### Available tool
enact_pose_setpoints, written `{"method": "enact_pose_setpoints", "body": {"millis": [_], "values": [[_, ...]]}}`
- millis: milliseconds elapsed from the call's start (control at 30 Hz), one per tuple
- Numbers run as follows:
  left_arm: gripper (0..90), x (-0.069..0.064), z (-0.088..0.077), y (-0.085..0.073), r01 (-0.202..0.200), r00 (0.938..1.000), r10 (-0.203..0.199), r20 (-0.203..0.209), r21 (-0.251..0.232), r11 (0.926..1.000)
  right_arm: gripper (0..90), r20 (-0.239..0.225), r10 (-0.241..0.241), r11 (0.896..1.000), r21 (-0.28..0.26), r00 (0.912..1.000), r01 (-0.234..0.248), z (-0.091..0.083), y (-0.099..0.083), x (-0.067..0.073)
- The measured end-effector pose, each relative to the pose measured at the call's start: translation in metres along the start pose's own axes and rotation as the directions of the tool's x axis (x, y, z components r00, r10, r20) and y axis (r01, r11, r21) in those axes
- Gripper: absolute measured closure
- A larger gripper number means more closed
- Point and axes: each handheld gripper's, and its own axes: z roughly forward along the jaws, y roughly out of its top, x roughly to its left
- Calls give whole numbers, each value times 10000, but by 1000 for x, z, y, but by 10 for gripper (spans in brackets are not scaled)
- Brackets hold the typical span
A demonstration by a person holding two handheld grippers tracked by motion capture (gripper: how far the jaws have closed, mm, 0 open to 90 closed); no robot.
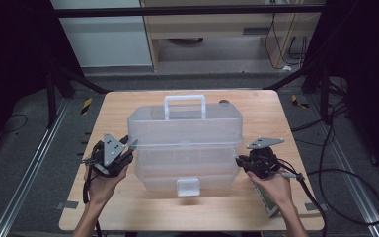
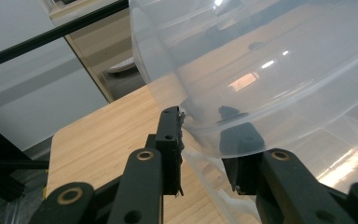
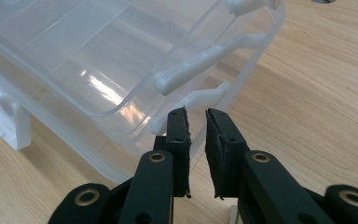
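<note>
A clear plastic toolbox (image 1: 185, 143) with a white handle (image 1: 185, 101) and a front latch (image 1: 187, 186) stands mid-table. Its domed lid (image 2: 261, 70) sits above an inner tray. My left gripper (image 1: 130, 149) is at the box's left end. In the left gripper view its jaws (image 2: 205, 128) straddle the lid's lower rim, one pad outside and the other visible through the plastic, pressing on it. My right gripper (image 1: 240, 161) is at the box's right end. Its jaws (image 3: 196, 116) stand a narrow gap apart with nothing between them, tips just short of the box's white hinge arm (image 3: 200, 65).
A green and white card (image 1: 269, 202) lies under the person's right hand near the table's front right corner. A small dark round object (image 1: 223, 102) sits behind the box. Bare wood (image 1: 128, 197) runs along the front. Cables (image 1: 345, 173) trail off the right side.
</note>
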Motion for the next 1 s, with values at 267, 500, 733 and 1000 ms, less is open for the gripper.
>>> {"method": "enact_pose_setpoints", "body": {"millis": [267,500,733,1000], "values": [[695,3,1,3,-28,10000,28,14,33,10000,795,120,220,9997,99,9997,-221,3,1,1],[700,5,3,5,101,9999,-101,10,15,9999,798,449,54,9998,204,9990,-63,4,3,5],[705,8,5,8,180,9998,-180,32,1,9998,798,361,246,9995,168,9990,-252,4,3,5],[709,12,7,13,187,9998,-187,-5,43,9998,800,356,344,9993,139,9988,-349,4,3,4]]}}
